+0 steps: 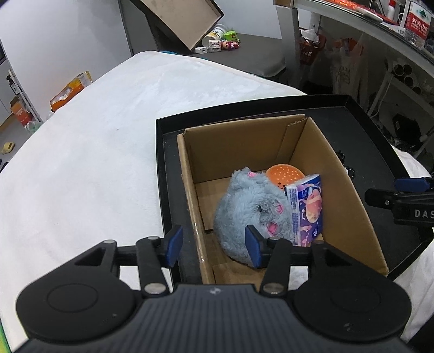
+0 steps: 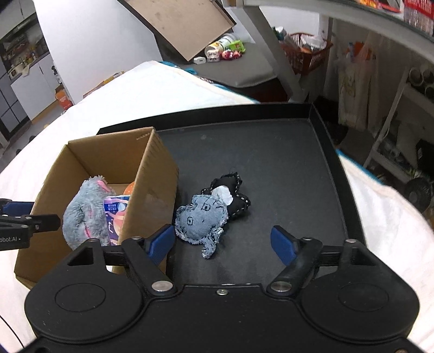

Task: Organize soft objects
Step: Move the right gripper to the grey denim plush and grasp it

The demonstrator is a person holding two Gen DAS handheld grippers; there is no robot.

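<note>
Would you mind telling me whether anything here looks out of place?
Two soft toys, a denim one and a black stitched one, lie on the black tray beside the cardboard box, while the grey plush is inside.

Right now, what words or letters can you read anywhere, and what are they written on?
"DAS", cut off at the picture's edge: on the right gripper.
"obot.AI", its start cut off: on the left gripper.
Tissue pack in the cardboard box: print too small to read.
Red-labelled bottle on the shelf: characters too blurred.
</note>
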